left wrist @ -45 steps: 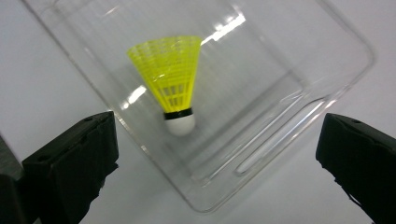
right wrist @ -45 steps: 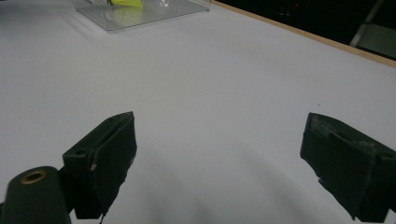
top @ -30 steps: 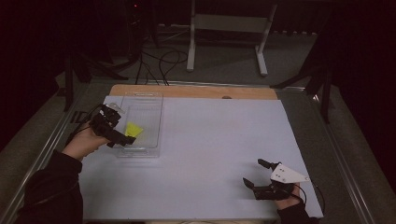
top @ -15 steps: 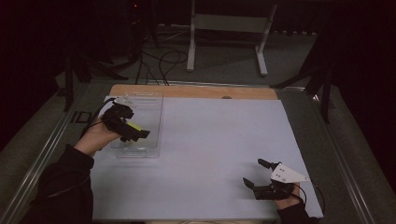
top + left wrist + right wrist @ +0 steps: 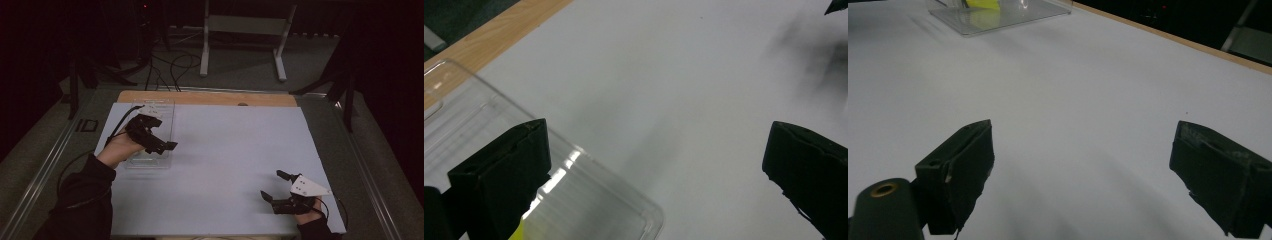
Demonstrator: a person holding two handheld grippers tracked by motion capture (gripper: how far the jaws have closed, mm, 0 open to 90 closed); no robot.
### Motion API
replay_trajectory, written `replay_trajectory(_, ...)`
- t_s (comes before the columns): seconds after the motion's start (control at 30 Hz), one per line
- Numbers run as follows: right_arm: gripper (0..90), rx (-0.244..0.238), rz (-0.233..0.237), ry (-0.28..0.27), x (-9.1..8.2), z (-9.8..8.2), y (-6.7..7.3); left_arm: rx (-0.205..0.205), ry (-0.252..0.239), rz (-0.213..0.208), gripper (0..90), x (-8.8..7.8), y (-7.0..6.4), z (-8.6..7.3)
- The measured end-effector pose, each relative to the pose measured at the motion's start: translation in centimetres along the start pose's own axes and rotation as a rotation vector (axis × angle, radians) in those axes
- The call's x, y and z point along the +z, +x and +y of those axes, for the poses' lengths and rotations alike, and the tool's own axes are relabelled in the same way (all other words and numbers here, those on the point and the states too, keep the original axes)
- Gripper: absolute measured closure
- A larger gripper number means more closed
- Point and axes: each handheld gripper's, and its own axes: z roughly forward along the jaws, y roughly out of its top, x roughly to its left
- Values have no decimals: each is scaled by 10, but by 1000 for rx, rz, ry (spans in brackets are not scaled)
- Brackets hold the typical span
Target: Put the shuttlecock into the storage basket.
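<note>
A clear plastic tray (image 5: 165,112) lies at the table's left side. My left gripper (image 5: 161,140) hovers over its near half, held by a hand in a dark sleeve. In the left gripper view the left gripper (image 5: 659,150) is open wide above the tray's rounded corner (image 5: 589,200), and a sliver of a yellow thing (image 5: 519,232) shows beside the left jaw. My right gripper (image 5: 273,185) rests open near the front right edge. The right gripper view has the right gripper (image 5: 1083,150) open with bare white surface between the jaws, and the tray (image 5: 998,17) with the yellow thing (image 5: 982,4) far off.
A white sheet (image 5: 225,150) covers the table, with a wooden strip (image 5: 210,97) along its far edge. Metal rails run down both sides. A stand (image 5: 240,30) and cables lie on the floor beyond.
My left gripper has moved to the right and farther over the tray, now covering the yellow thing in the high view. The right gripper has stayed put.
</note>
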Motion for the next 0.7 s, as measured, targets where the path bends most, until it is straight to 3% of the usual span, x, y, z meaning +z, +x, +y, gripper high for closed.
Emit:
replay_trajectory(0.37,106,-1,0,-2,0,1,1,48,-35,-70,0,22,-26,5)
replay_trajectory(0.7,106,-1,0,-3,0,0,0,79,-53,-93,0,30,-46,3)
